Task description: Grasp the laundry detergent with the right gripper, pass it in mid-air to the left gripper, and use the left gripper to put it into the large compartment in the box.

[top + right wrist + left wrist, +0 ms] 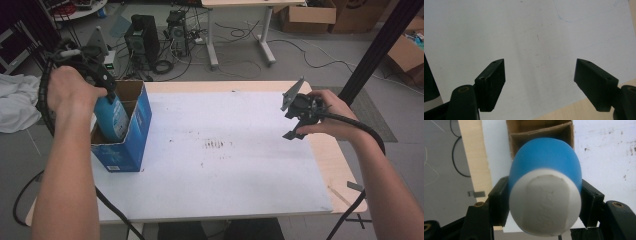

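L gripper (544,202) clamps blue bottle (545,195) — R gripper (540,82) agape.

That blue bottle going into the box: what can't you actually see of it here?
- Blue bottle, high view: its top is covered by the left hand, its base by the box wall.
- Left gripper view: the white cap faces the camera; its raised lettering is too blurred to read.
- Box floor: hidden.

No text can be read with certainty. The white cap (545,202) of the blue bottle (113,116) has raised marks, but they are too blurred. The print low on the blue box (131,135) is too small.
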### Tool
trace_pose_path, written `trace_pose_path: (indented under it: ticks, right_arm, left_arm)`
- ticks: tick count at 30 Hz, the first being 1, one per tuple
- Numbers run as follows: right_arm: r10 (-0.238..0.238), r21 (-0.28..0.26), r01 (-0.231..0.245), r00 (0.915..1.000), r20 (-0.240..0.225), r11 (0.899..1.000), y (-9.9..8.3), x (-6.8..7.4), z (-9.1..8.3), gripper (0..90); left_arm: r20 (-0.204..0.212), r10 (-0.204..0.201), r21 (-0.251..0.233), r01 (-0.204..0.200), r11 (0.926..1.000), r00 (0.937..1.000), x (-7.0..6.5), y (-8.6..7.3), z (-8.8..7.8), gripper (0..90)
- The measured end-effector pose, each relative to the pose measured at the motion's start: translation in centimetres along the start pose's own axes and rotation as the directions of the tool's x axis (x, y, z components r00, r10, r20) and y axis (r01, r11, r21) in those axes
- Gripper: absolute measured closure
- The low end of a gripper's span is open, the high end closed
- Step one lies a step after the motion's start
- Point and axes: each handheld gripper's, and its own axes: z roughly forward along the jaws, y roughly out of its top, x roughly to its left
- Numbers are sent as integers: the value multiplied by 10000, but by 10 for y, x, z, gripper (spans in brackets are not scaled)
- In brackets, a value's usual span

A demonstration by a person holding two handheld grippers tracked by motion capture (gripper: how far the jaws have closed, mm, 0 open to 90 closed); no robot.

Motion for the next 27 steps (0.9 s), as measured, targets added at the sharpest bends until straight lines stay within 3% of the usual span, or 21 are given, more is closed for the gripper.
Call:
trace_pose_path:
  ticks: [13,27]
  right_arm:
    - [42,-28,-42,10000,-51,10000,-3,0,2,255]
    - [-16,-37,16,10000,-51,10000,-1,1,4,259]
  left_arm:
    - [-31,-66,484,67,9988,10000,-2,1,52,386]
    - [20,-19,811,17,9967,10000,-4,0,85,386]
